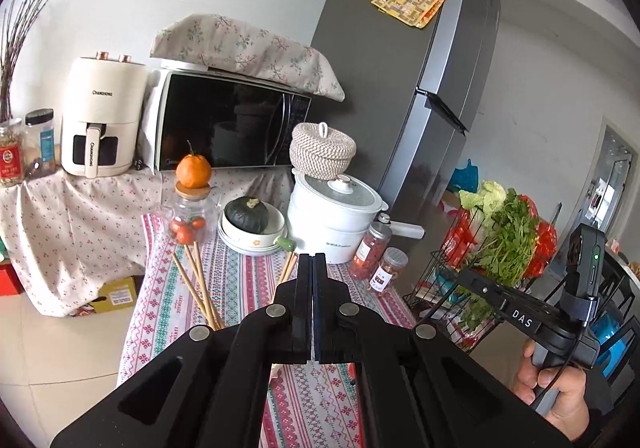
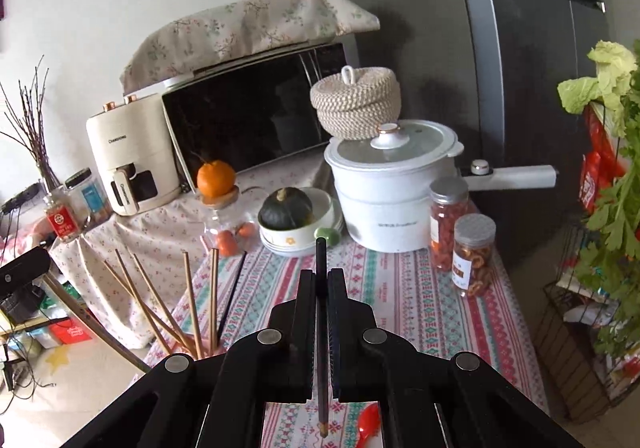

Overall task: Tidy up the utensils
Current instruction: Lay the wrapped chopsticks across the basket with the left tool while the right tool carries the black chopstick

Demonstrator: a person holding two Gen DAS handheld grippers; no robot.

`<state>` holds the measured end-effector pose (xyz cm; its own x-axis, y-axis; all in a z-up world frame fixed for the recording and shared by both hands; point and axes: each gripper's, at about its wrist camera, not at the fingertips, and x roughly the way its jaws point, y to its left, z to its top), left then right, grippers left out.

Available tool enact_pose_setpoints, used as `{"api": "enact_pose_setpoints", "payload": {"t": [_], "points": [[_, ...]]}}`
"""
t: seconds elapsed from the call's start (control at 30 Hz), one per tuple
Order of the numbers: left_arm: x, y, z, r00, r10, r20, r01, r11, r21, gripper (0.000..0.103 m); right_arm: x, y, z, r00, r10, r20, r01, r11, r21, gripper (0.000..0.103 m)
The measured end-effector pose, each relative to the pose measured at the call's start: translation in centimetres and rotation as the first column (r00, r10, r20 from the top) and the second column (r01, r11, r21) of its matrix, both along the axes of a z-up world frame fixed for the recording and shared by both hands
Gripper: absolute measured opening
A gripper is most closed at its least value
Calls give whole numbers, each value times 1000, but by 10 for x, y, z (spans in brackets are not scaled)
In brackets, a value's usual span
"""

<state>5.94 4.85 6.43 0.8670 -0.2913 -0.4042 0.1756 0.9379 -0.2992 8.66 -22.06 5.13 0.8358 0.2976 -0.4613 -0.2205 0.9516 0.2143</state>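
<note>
Our right gripper (image 2: 320, 280), clamped on a dark chopstick (image 2: 321, 328) lying along its fingers, sits right of the upright wooden chopsticks (image 2: 192, 308); our left gripper (image 1: 312, 268) is pressed together, empty.

Legible markings: two brand texts only.
"CHANGHONG" is showing twice on the cream air fryer (image 1: 105, 116), once across its upper front and once running down its drawer handle; in the right wrist view the same word is appearing fainter on the air fryer (image 2: 132, 152). "DAS" is reading in white letters on the black bar of the right gripper's body (image 1: 520, 318). Jar labels, fridge papers and pot lettering are staying too blurred to read.
</note>
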Motion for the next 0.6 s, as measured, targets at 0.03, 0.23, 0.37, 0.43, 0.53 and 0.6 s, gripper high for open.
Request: {"api": "enact_pose_setpoints", "payload": {"t": [0.03,0.23,0.37,0.43,0.53,0.6], "points": [[0,1,2,1000,4,6,-4,1000,-2,0,0,3,1,1000,8,4,-8,1000,-3,4],[8,13,1,999,42,13,-42,999,-19,0,6,21,4,998,53,16,-53,999,9,4],[15,22,-1,997,73,13,-73,997,-32,0,13,29,6,998,65,18,-66,997,51,4],[18,27,-1,996,84,14,-83,995,-50,0,17,33,6,997,72,21,-73,995,70,4],[18,34,2,995,94,25,-92,993,-75,0,21,39,7,996,90,21,-92,992,92,4],[17,36,4,994,98,44,-94,992,-90,0,22,42,9,995,99,29,-102,990,97,4]]}}
